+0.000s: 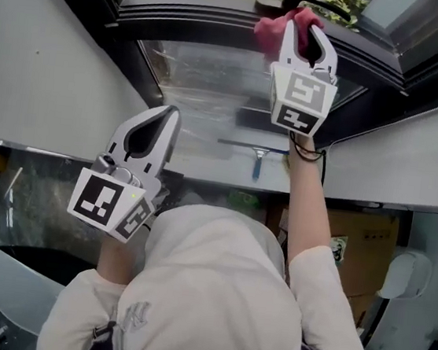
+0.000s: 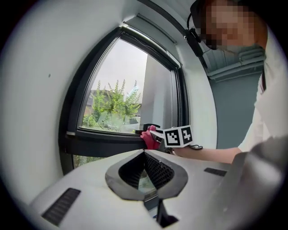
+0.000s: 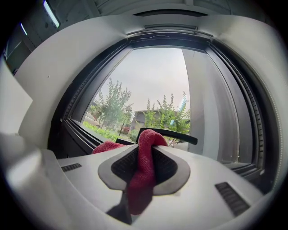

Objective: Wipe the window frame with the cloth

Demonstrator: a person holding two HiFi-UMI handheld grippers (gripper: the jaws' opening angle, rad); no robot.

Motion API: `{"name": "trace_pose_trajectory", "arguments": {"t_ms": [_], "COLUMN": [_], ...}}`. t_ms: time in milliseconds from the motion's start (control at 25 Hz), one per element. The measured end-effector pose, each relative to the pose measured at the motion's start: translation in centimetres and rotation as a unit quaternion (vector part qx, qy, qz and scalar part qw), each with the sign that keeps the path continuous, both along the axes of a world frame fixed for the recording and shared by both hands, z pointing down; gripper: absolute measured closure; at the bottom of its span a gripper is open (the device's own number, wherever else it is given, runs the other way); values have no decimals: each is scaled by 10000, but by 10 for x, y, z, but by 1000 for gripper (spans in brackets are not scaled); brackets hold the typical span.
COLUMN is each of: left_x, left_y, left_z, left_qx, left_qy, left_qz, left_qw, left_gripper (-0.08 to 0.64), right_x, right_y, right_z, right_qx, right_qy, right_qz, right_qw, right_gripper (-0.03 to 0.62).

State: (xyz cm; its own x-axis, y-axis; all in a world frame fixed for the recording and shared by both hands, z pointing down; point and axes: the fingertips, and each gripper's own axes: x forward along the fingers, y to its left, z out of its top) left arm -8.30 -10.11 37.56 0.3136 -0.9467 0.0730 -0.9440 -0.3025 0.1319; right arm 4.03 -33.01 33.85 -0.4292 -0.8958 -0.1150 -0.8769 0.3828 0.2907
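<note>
A red cloth [image 1: 278, 28] is pinched in my right gripper [image 1: 304, 29], which is shut on it and holds it against the dark window frame [image 1: 191, 18], right beside the black window handle [image 1: 311, 2]. In the right gripper view the cloth [image 3: 143, 170] hangs between the jaws, with the handle [image 3: 173, 134] just beyond. My left gripper [image 1: 168, 115] is lower down at the left, away from the frame, shut with nothing in it. From the left gripper view I see the cloth [image 2: 148, 138] on the frame's lower rail [image 2: 103, 144].
A squeegee [image 1: 258, 156] lies on the sill below the glass. A white wall [image 1: 49, 70] flanks the window at the left, and an open sash [image 1: 426, 37] juts in at the top right. A cardboard box [image 1: 360, 251] stands low at the right.
</note>
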Motion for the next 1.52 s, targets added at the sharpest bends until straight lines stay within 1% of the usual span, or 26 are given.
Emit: {"name": "trace_pose_trajectory", "arguments": {"t_ms": [120,240,360,600,1000,1200,1360,1520], "left_x": [-19,-32,-37,-35,-32,-25,-21,-23], "left_y": [14,22,29,33,32,32,34,38], "left_z": [0,6,14,19,15,14,13,12], "left_qx": [-63,-128,-248,-303,-263,-264,-232,-224], "left_qy": [-3,111,157,239,297,286,266,264], "left_qz": [-281,-489,-609,-679,-742,-757,-775,-848], "left_qw": [9996,9987,9977,9969,9965,9964,9964,9958], "left_gripper": [552,552,552,552,552,552,552,552], "right_x": [-3,-10,-17,-30,-41,-55,-54,-53], "right_y": [4,6,9,11,12,16,16,16], "right_z": [8,7,7,8,8,8,8,8], "right_qx": [-205,-170,-171,-177,-201,-203,-199,-185], "right_qy": [-21,118,195,183,276,362,296,286], "right_qz": [-158,-354,-490,-634,-627,-768,-864,-846], "right_qw": [9997,9992,9985,9977,9974,9962,9956,9958], "right_gripper": [506,505,505,505,506,506,505,505]}}
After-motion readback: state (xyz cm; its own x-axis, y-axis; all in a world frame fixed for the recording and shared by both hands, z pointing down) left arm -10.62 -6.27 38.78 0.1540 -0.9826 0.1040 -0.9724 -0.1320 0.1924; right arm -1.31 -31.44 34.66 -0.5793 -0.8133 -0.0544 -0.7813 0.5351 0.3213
